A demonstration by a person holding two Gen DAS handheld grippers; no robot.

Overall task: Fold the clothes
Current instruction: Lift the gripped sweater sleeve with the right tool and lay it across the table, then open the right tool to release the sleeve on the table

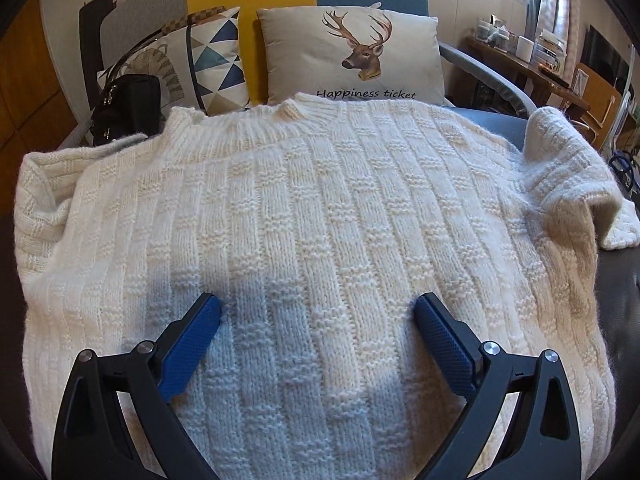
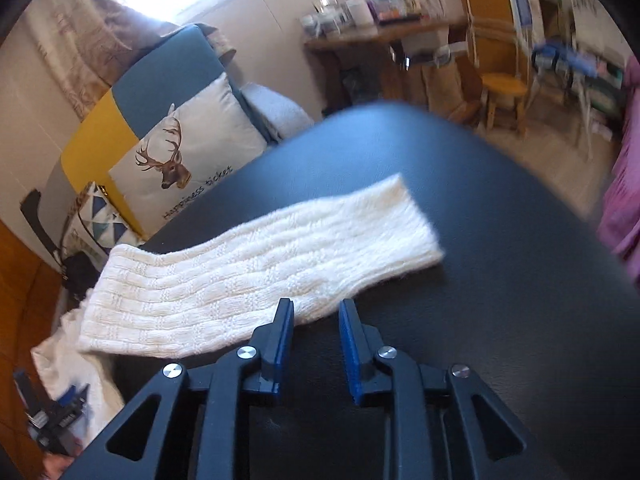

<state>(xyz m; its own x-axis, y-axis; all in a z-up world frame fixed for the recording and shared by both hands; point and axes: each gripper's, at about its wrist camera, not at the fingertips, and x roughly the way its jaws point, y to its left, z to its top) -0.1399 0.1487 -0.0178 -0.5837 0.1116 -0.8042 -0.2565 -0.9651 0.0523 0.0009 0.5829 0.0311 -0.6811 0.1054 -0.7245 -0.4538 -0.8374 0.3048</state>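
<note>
While nothing is folded yet, spread flat across most of the left wrist frame: cream knit sweater (image 1: 312, 216), collar toward the top centre, just below the deer cushion (image 1: 352, 56). Hovering low over its middle, at the bottom of that frame: left gripper (image 1: 318, 312), jaws spread wide, blue pads (image 1: 444, 344) apart and holding nothing; cannot tell whether the tips touch the knit. Bunched at the right edge of the same frame, one shoulder and sleeve start; at the left edge, the other sleeve turned partly under, near a black bag (image 1: 128, 108).

Stretched out from lower left toward centre right of the right wrist frame, on the dark tabletop (image 2: 500, 280): right sleeve (image 2: 260, 264), lying flat and unfolded. Just beside its near edge, at bottom centre: right gripper (image 2: 316, 308), jaws parted by a narrow gap, gripping nothing; left finger close against the sleeve's edge.

Judged progress: early. Done, apparently: laying out and smoothing. Left: both sleeves brought in over the body, then the body folded over itself.
</note>
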